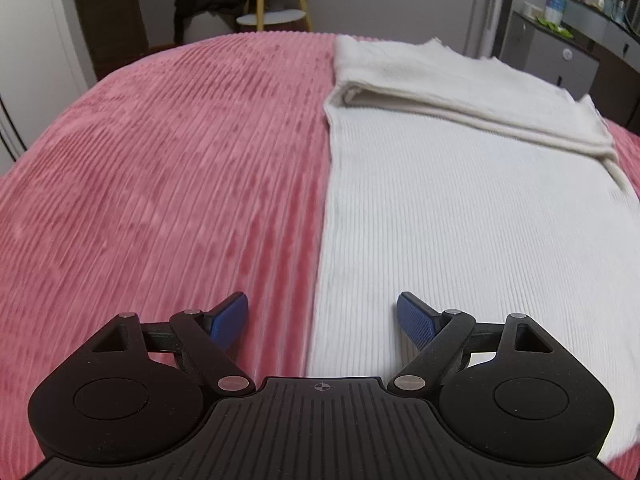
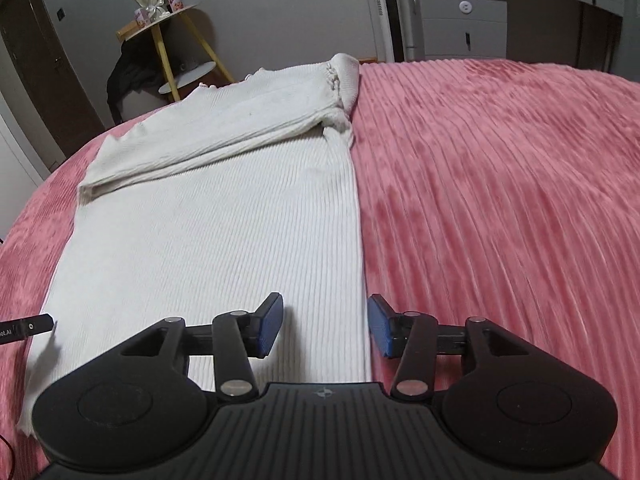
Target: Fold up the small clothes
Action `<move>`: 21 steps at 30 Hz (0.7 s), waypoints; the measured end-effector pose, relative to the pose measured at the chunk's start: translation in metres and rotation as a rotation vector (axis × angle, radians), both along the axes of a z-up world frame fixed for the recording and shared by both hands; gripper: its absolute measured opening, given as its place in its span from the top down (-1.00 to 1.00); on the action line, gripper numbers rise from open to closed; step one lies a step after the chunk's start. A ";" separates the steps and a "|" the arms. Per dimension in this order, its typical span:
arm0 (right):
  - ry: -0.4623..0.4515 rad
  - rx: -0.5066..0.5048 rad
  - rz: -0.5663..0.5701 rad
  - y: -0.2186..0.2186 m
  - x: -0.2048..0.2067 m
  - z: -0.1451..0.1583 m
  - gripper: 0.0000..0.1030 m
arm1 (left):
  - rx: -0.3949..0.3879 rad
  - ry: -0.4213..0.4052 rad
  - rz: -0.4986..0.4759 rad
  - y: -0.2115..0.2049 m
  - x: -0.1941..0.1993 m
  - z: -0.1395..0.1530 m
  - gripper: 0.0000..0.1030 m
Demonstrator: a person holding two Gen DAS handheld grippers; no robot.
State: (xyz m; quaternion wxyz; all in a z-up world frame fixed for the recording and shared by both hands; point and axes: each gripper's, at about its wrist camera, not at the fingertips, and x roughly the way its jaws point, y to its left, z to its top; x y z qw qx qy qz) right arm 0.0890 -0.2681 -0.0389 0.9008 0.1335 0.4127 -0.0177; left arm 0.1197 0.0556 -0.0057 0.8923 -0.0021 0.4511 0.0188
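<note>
1. As your left gripper [image 1: 322, 318] hovers with jaws spread wide and empty, the white ribbed garment [image 1: 460, 208] lies flat on the pink bedspread [image 1: 160, 180], its far end folded over.
2. Where your right gripper [image 2: 325, 326] hangs, jaws part-open straddle the garment's right edge, gripping nothing; a stool [image 2: 176, 36] stands beyond.

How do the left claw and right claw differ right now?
1. The left claw stands wider open than the right claw.
2. The left claw sits over the white top's left edge, and the right claw over its right edge.
3. In its own view, the left claw's left pad is over the pink bedspread. For the right claw it is the right pad.

Shared: both have blue pads, hold nothing and point down at the bed.
</note>
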 end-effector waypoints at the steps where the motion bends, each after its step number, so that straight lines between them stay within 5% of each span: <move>1: 0.008 0.008 0.001 0.000 -0.006 0.001 0.02 | 0.001 0.004 0.001 0.000 -0.004 -0.001 -0.68; 11: 0.103 0.018 0.021 0.011 -0.034 -0.003 -0.15 | -0.047 0.035 0.038 0.006 -0.050 -0.009 -0.68; 21: 0.180 0.101 -0.038 -0.005 -0.051 -0.007 -0.20 | -0.180 0.054 0.069 0.018 -0.071 -0.006 -0.65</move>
